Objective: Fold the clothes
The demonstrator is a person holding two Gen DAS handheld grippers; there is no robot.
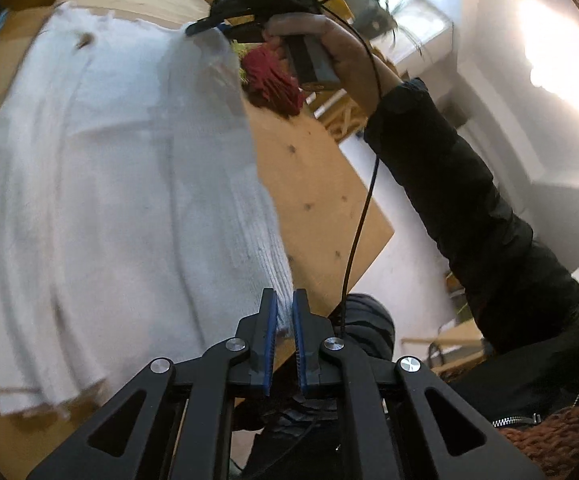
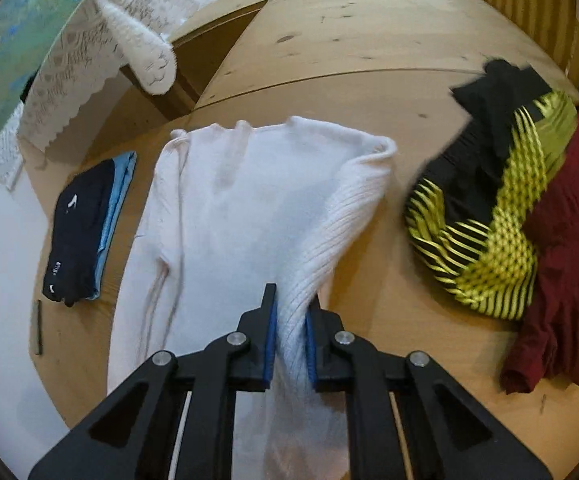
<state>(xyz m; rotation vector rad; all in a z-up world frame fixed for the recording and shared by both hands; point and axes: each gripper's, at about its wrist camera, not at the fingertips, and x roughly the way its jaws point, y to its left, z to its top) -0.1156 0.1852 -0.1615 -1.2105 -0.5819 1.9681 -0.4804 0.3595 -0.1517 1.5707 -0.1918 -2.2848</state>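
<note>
On wooden table (image 2: 369, 60): one white sweater (image 2: 249, 200), spread flat. Right gripper (image 2: 291, 320) clamped on ribbed edge, lifted. Left gripper (image 1: 285, 320) nearly closed, pinching hem at table edge. Left of sweater, one folded navy stack (image 2: 81, 232); right, one yellow-black garment (image 2: 489, 220), one maroon garment (image 2: 569, 260).

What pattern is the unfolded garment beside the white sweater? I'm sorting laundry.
Black with yellow-green stripes, clearest in the right wrist view.
</note>
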